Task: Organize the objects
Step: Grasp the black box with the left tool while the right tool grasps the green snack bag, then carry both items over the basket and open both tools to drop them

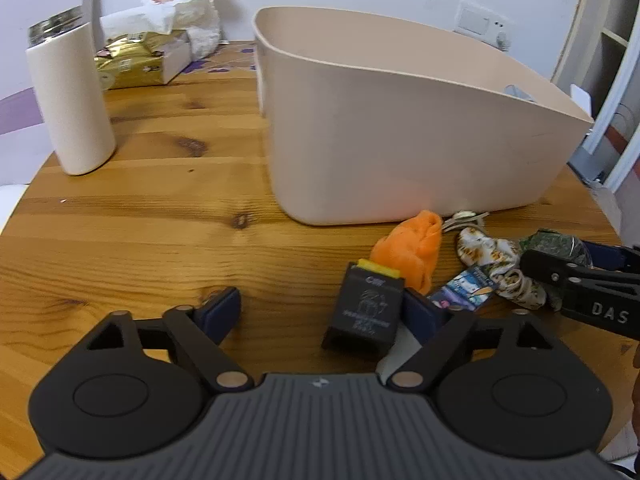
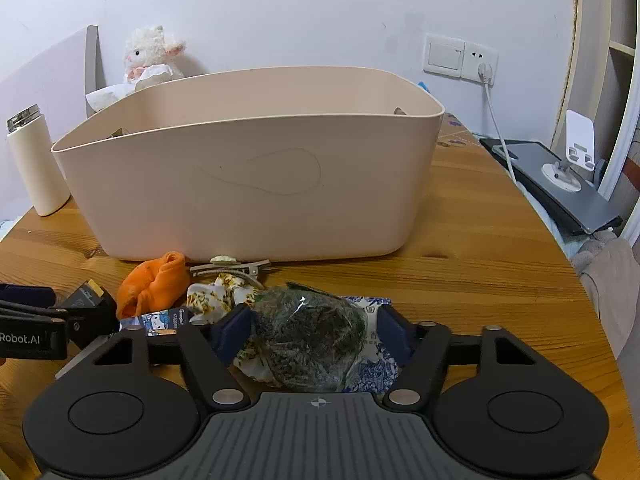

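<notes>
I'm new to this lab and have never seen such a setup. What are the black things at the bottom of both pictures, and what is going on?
They are two handheld grippers, each carrying its own camera that looks along its fingers. The left gripper is open, with a small dark box against one finger. The right gripper has its fingers on either side of a clear packet of dark dried leaves; whether it grips yet is unclear. On the wooden table lie an orange cloth and a hair clip, in front of a beige bin. A white flask stands to its left.

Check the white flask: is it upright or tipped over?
Upright. The white flask stands on its base on the wooden table, metal-rimmed top upward, left of the beige bin.
</notes>
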